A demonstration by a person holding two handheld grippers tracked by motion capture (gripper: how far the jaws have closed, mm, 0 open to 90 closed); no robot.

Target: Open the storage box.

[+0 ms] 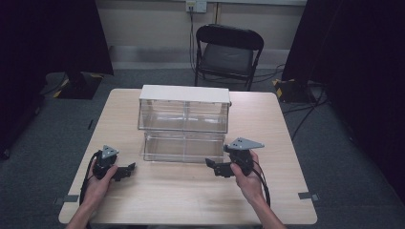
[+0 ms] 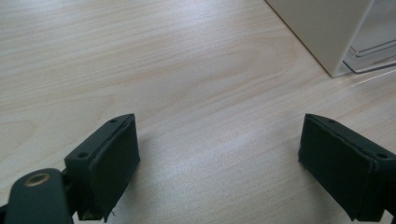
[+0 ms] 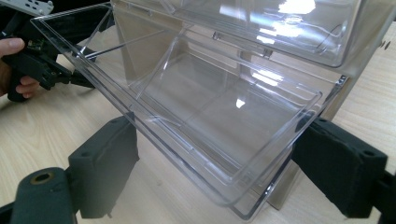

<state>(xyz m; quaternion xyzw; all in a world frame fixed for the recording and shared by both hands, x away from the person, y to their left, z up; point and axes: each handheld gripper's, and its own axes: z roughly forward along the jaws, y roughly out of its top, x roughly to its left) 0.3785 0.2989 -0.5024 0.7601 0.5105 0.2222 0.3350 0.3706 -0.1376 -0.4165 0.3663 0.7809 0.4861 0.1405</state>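
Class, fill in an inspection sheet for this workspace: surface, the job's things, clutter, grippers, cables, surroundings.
Surface: pale wooden table, bare at the front.
Job's things: clear drawer cabinet with white top; lower drawer tilted open, nothing seen inside.
Clutter: nothing seen.
Grippers: left gripper open over bare wood, apart from the cabinet; right gripper open, jaws either side of the drawer's front, contact unclear.
Cables: one trails from each gripper along the forearm; more on the floor at right.
Surroundings: black folding chair, grey carpet, dark curtains.

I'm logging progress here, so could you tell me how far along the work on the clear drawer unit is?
Done: the lower drawer is tipped open and looks empty. In hand: the right gripper, jaws open, sits at its front. Left: the upper drawer remains closed; the left gripper hovers open over the table.
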